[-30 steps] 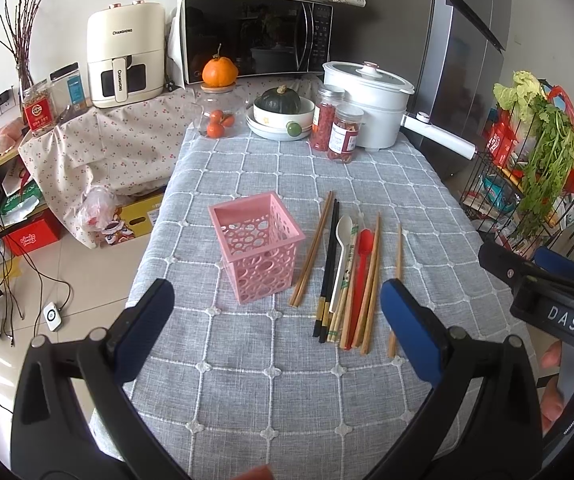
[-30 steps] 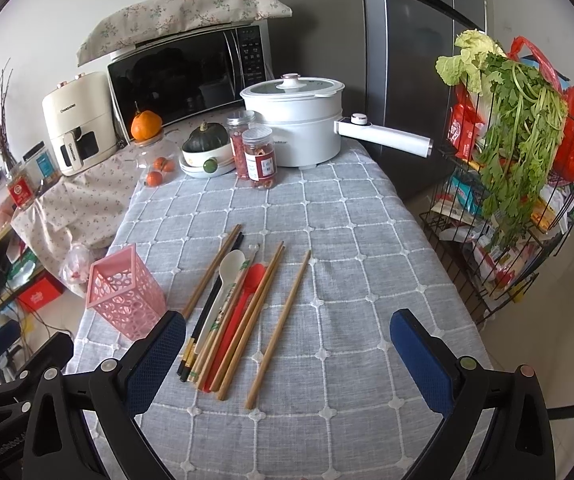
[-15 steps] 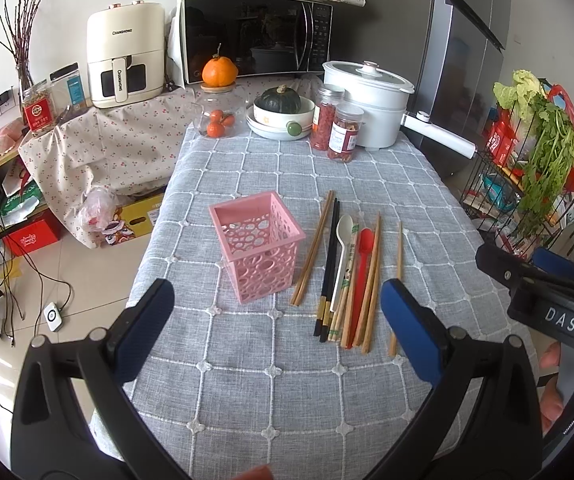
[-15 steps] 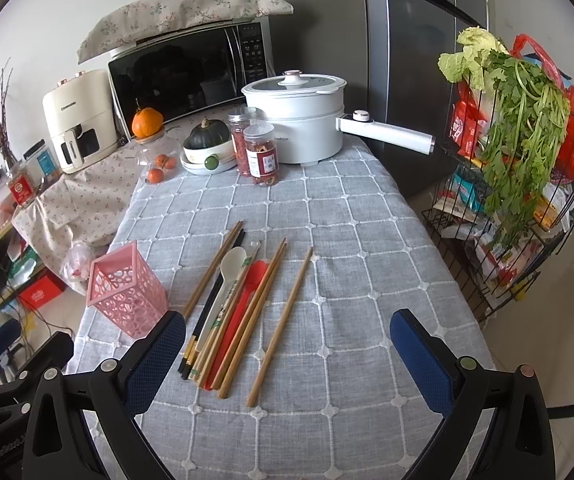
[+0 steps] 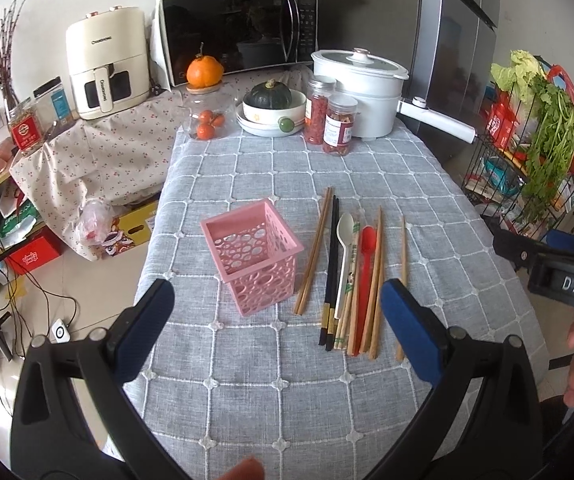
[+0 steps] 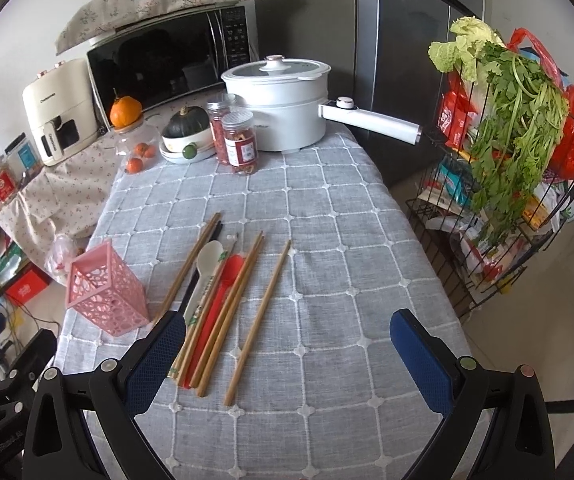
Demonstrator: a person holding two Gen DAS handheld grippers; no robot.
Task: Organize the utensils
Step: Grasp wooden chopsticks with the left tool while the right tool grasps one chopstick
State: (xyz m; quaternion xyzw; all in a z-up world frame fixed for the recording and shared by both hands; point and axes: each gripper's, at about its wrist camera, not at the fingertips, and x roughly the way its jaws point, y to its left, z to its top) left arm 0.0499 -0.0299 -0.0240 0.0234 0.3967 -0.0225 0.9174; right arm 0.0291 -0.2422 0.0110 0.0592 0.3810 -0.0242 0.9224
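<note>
Item: pink perforated basket (image 5: 253,254), upright and empty on the grey checked tablecloth (image 5: 287,380); beside it, to its right, a loose row of utensils: brown chopsticks (image 5: 314,256), black chopsticks (image 5: 331,268), white spoon (image 5: 343,248), red spoon (image 5: 365,276), further wooden chopsticks (image 5: 377,280) and one single chopstick (image 6: 258,322) lying slightly apart. Nothing yet sorted. Risks, as judged: the sticks lie flat, touching and overlapping, so a pinch may lift two at once or roll neighbours toward the table edge; the light basket may tip or slide if a long utensil is dropped in at an angle. Left gripper (image 5: 275,322): jaws wide apart, holding nothing, hovering near the table's front, basket ahead between its fingers, utensil ends just before its right finger. Right gripper (image 6: 287,344): jaws wide apart, empty; the single chopstick lies between its fingers, the bundle by its left finger, basket further left.
</note>
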